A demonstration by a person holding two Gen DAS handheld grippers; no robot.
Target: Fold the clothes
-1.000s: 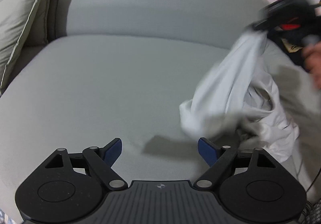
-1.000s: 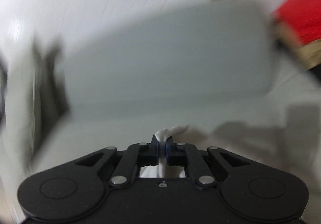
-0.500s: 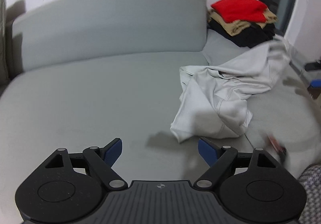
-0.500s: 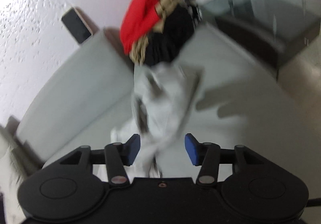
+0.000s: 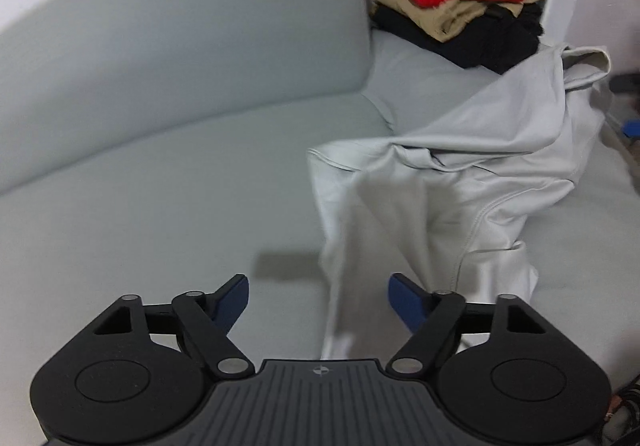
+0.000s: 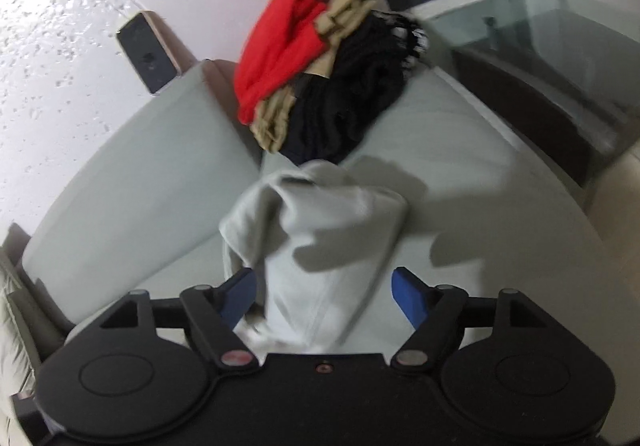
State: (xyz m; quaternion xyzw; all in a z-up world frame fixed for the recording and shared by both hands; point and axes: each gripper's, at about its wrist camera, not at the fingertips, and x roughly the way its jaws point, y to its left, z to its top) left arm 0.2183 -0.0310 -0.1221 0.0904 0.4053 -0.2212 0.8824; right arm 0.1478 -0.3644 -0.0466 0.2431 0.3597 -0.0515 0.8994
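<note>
The right gripper (image 6: 324, 296) stands with its jaws wide apart and nothing between them; 1 second ago those jaws were clamped on a pinch of pale cloth held up in the air, so the garment has just been let go. The left gripper (image 5: 318, 300) is spread open too, as it was before, and empty. Just beyond both lies the light grey sweatshirt (image 5: 460, 182), now dropped in a rumpled heap on the grey sofa seat (image 5: 160, 206), one end reaching toward the left gripper, the other bunched up close to the stack of folded clothes (image 5: 452, 2): red on top, tan under it, black at the bottom. To my eye this means the sweatshirt has been brought to the working spot but lies unspread, with layers doubled over each other.

Hard to read: which part is sleeve, hem or hood, since the folds hide the outline. The near edge of the cloth is cut off behind both gripper bodies. Both views are smeared by motion, the right wrist view most.
</note>
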